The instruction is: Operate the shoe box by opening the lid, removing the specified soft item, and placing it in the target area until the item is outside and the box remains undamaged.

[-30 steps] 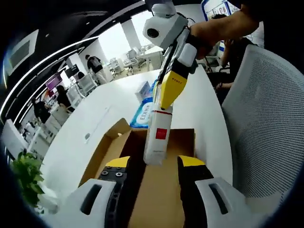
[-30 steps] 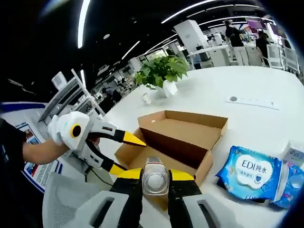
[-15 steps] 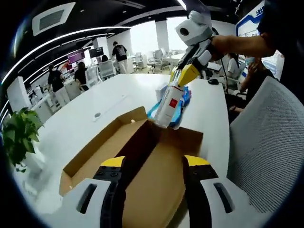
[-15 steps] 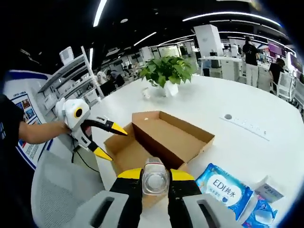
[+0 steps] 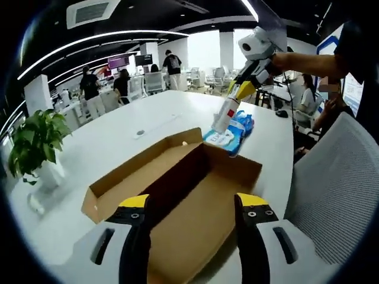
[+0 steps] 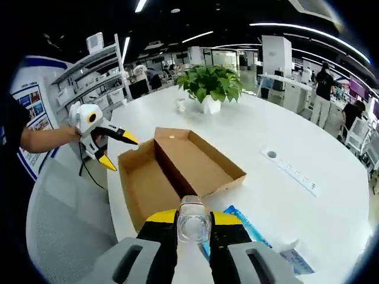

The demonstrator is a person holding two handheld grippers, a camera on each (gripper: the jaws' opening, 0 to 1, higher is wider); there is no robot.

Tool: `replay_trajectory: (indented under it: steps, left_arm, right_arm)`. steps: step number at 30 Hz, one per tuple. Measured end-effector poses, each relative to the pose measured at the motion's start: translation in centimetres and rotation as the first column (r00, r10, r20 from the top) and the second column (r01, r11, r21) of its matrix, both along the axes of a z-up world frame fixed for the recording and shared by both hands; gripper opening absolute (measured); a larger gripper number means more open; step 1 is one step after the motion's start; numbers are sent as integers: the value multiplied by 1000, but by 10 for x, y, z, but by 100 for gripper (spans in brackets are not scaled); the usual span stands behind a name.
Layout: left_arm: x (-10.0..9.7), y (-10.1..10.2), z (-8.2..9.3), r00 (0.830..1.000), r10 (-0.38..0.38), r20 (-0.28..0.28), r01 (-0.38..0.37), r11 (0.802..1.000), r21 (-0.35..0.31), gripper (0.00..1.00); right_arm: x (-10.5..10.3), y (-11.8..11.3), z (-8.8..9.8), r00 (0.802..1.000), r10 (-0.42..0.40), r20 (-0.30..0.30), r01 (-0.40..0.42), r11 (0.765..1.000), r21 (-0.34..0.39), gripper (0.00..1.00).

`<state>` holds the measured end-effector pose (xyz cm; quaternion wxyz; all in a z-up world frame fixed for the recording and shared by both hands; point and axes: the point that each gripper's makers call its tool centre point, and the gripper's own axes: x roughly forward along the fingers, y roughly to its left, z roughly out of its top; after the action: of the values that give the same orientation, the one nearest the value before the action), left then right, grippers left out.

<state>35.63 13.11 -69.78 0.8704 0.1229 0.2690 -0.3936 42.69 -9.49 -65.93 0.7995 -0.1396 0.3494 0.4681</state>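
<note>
Right gripper point(image 6: 193, 223) is clamped on a white bottle point(image 6: 193, 225), held in the air above the blue wipes pack point(image 5: 228, 134), past the far end of the shoe box point(image 5: 177, 183). Left gripper point(image 5: 193, 204) has its jaws spread with nothing between them, low over the near end of the box. Box sits open on the white table point(image 6: 284, 142), lid flap folded out beside it. Potted plant point(image 6: 211, 87) stands farther off.

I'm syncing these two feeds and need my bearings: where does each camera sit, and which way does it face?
Left gripper view: rides the open left gripper, facing along the open cardboard box toward the right gripper holding a bottle; a forearm shows.
Right gripper view: rides the right gripper, shut on the bottle, looking down at the box toward the left gripper.
Shared: box, potted plant, white table.
</note>
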Motion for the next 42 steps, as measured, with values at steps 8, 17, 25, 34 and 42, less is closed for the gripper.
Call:
replay_trajectory:
  steps: [8, 17, 25, 34, 42]
  left_arm:
    - [-8, 16, -1, 998, 55, -9, -55, 998, -5, 62]
    - [-15, 32, 1, 994, 113, -8, -113, 994, -13, 65]
    - [-23, 48, 0, 987, 158, -6, -158, 987, -8, 66]
    - [-28, 64, -1, 980, 200, -8, -200, 980, -6, 66]
    - [-32, 72, -4, 975, 220, -11, -220, 975, -2, 66]
  right_arm:
    - [17, -14, -4, 998, 49, 33, -47, 996, -70, 16]
    - [34, -24, -16, 991, 122, 59, -111, 982, -155, 16]
    - [53, -33, -31, 981, 184, 65, -164, 958, -233, 16]
    - [75, -40, -43, 961, 266, 69, -232, 919, -319, 16]
    - [93, -42, -51, 945, 322, 56, -278, 882, -381, 16]
